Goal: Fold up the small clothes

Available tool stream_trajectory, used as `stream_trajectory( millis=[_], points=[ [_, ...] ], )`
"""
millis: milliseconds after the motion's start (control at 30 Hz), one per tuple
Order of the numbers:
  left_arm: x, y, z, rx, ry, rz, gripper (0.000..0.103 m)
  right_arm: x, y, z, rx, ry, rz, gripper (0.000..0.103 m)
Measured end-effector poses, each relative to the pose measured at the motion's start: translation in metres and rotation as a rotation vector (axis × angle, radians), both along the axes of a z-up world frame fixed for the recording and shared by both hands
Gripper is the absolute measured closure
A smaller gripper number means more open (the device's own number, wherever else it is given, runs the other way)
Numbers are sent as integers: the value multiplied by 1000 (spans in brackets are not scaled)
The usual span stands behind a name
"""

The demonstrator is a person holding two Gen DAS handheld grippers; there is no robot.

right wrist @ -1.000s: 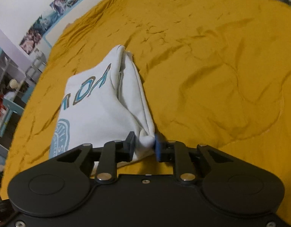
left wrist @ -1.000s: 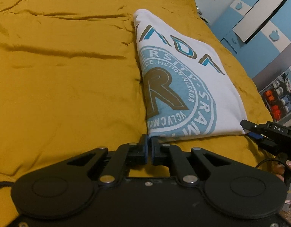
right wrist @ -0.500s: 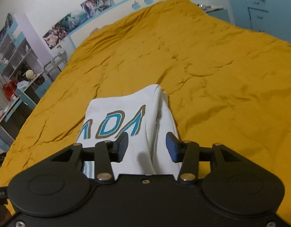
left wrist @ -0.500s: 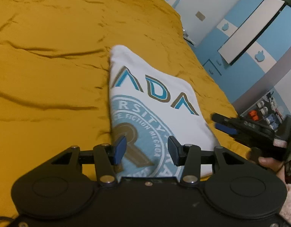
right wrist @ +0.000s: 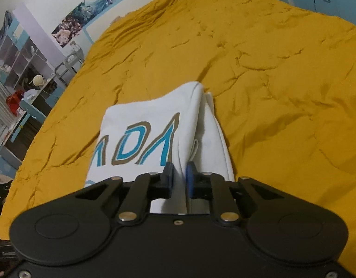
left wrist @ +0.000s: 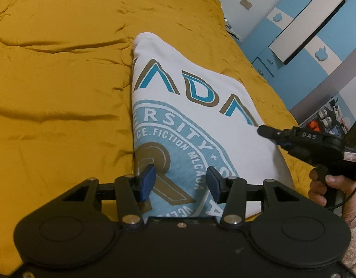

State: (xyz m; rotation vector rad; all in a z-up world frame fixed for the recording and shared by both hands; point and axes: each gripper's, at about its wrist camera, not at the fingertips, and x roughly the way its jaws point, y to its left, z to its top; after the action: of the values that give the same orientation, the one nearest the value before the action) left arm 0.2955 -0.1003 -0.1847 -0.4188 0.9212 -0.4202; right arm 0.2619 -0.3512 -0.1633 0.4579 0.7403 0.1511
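Shirt's (left wrist: 201,120) near hem behind tool (left wrist: 180,185)

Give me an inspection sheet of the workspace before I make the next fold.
Surface: mustard bedspread, wrinkled.
Job's things: white printed shirt, folded, lying on the bedspread.
Clutter: nothing seen.
Grippers: left gripper open above the shirt, jaws just opened, nothing between them; right gripper shut at the shirt's edge, jaws just closed, whether it pinches cloth is unclear.
Cables: black cable by the hand holding the right gripper.
Surroundings: blue-and-white cabinets; shelves; posters.
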Motion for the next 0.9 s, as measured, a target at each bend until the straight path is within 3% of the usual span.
stream_trajectory(
  millis=[100, 267, 333, 400, 467, 567, 700, 900],
  points=[
    [2, 1, -3, -4, 1, -5, 53, -6, -2, 4, 3, -26, -21, 97],
    [6, 0, -4, 1, 8, -12, 52, 2, -7, -27, 31, 50, -40, 96],
    [8, 2, -2, -4, 13, -15, 50, 1, -8, -22, 29, 38, -19, 86],
    [11, 3, 2, -4, 18, -11, 48, 2, -6, -13, 8, 29, 0, 56],
    [14, 6, 7, 4, 3, -4, 43, 3, -5, 1, -23, -30, 19, 49],
    [31, 15, 14, 3, -34, 25, 32, 17, -8, 14, -45, -85, 5, 46],
    [79, 30, 13, -40, -39, 109, 28, 56, -12, 15, -79, -112, -16, 45],
    [159, 40, -10, -136, 1, 239, 25, 112, -6, -6, -114, -52, -15, 45]
  ],
)
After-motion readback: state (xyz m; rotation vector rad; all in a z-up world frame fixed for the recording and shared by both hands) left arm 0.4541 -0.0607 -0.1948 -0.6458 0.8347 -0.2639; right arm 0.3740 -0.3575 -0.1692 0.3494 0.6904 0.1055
